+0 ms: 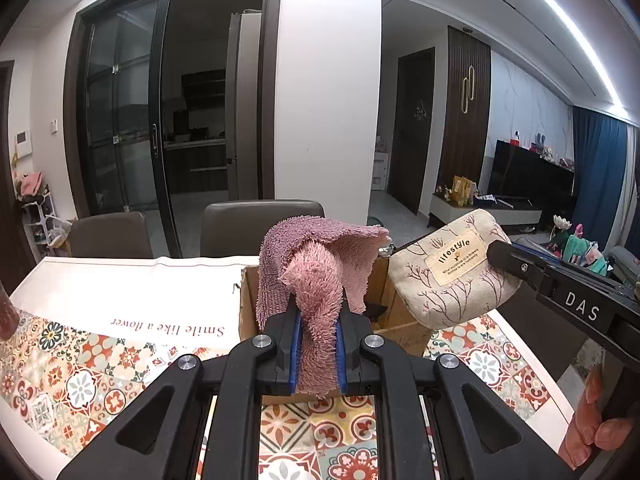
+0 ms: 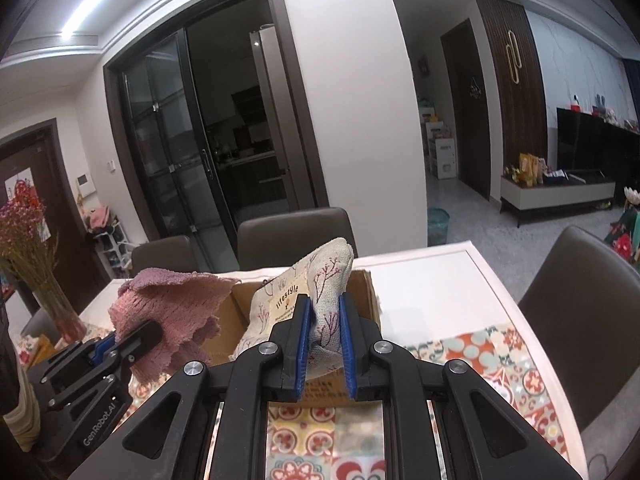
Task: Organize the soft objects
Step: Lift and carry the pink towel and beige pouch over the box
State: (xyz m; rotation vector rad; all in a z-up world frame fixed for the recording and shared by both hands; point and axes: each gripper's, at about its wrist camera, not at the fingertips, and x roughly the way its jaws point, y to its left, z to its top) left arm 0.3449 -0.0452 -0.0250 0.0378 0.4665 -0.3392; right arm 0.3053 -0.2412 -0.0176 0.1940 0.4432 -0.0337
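The left gripper (image 1: 318, 344) clamps a pink towel (image 1: 320, 276) and the right gripper (image 2: 325, 340) pinches a cream pouch (image 2: 320, 292) — both lifted over the cardboard box (image 2: 362, 292) on the table (image 2: 440, 280).

pouch (image 1: 452, 276) label, right of centre: "lifestyle" | right gripper (image 1: 498, 250) arm, right edge: "DAS" | table runner (image 1: 120, 300), lower left, upside down: "Smile like a flower" | left gripper (image 2: 138, 332) body, lower left: "GenRobot.AI"
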